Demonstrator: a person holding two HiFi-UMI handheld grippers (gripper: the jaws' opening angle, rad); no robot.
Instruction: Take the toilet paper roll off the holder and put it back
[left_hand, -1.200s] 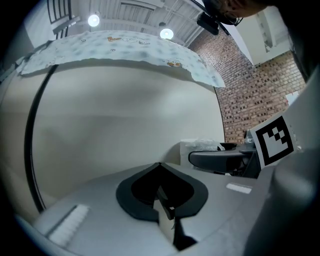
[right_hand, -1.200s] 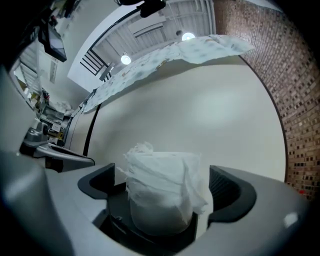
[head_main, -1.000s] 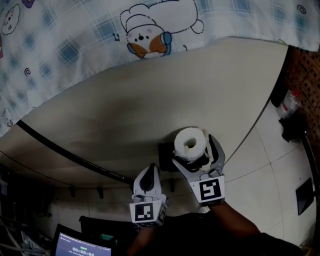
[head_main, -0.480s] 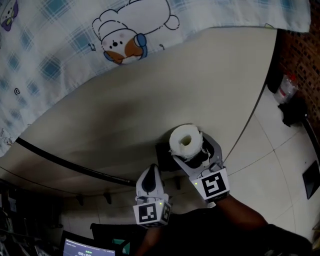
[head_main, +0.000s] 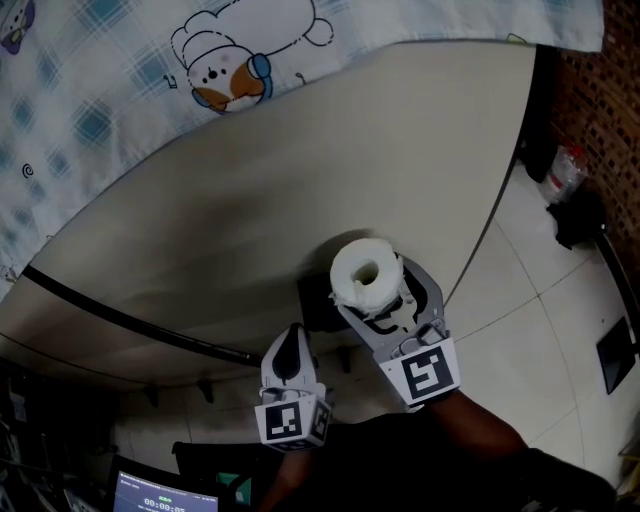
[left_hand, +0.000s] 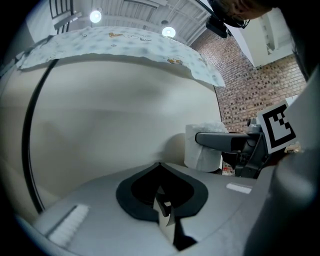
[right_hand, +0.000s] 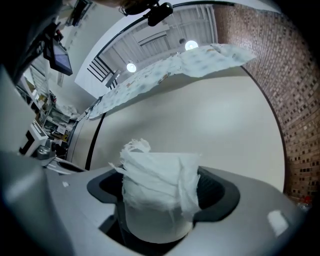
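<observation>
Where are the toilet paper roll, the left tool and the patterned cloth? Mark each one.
toilet paper roll (right_hand: 155, 210), right gripper view, its white side wall.
left tool (head_main: 291, 340), head view, the tip where its jaws meet.
patterned cloth (head_main: 100, 90), head view, its checked part at upper left.

Head view steeply down, gripper views facing wall (left_hand: 100, 125) (close), all sharing toilet roll (head_main: 345, 287).

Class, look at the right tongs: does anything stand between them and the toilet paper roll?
Nothing visible does: the right tongs have just closed on the toilet paper roll, which sits gripped between their jaws.
</observation>
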